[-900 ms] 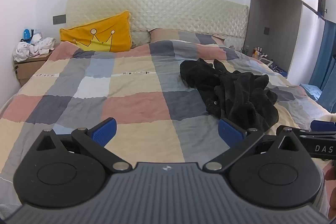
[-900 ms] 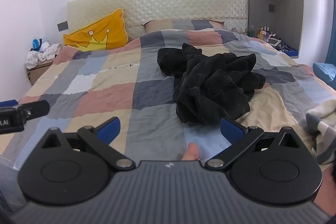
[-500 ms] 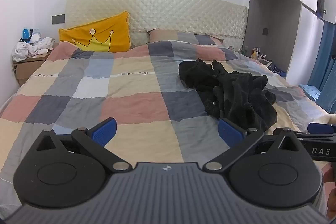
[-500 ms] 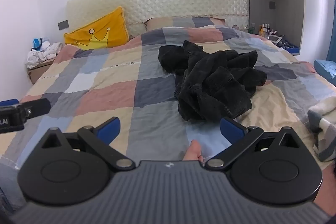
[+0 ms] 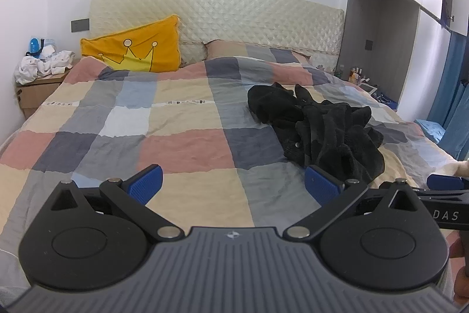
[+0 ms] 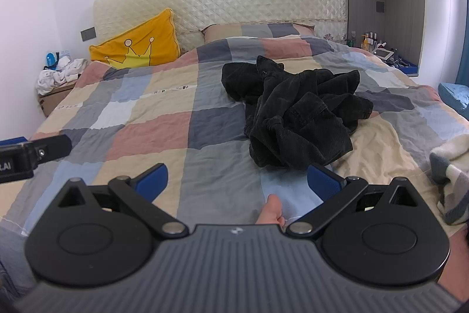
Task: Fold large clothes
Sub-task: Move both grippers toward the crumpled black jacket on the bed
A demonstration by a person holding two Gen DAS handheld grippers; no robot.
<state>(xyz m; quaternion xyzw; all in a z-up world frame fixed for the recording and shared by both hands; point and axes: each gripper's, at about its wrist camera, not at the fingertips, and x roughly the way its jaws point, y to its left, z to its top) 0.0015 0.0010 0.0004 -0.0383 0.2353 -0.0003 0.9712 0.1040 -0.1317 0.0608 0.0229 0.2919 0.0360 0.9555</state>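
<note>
Both cameras have crept a little closer to the bed since the earlier frames, and the dark heap now sits larger in the right wrist view; the garment itself lies as it did.

Sweeping from the left, we see a bedside stand (image 5: pixel 38 90) piled with white cloths, then a yellow cushion (image 5: pixel 137 49) with a crown drawn on it, leaning against the quilted headboard (image 5: pixel 234 11). Across the middle runs the checked quilt (image 5: pixel 164 119), flat and lightly creased.

Our left gripper (image 5: pixel 233 185) hovers low over the near edge of the quilt, blue pads spread wide, nothing between them.

Further right lies the black garment (image 6: pixel 293 113), crumpled into a loose heap on the right half of the bed. We can make out a ribbed, corduroy-like weave, a stitched hem and thick rolled folds; one lobe trails off toward the pillows. Its overall shape is too bunched up to read.

Our right gripper (image 6: pixel 237 181) hangs just short of that heap, pads spread wide and empty, the right pad close to the cloth's near edge. A fingertip (image 6: pixel 271 209) peeks out under the body.

At the far right, a striped blanket (image 6: pixel 451 166) slumps at the bed's edge.
</note>
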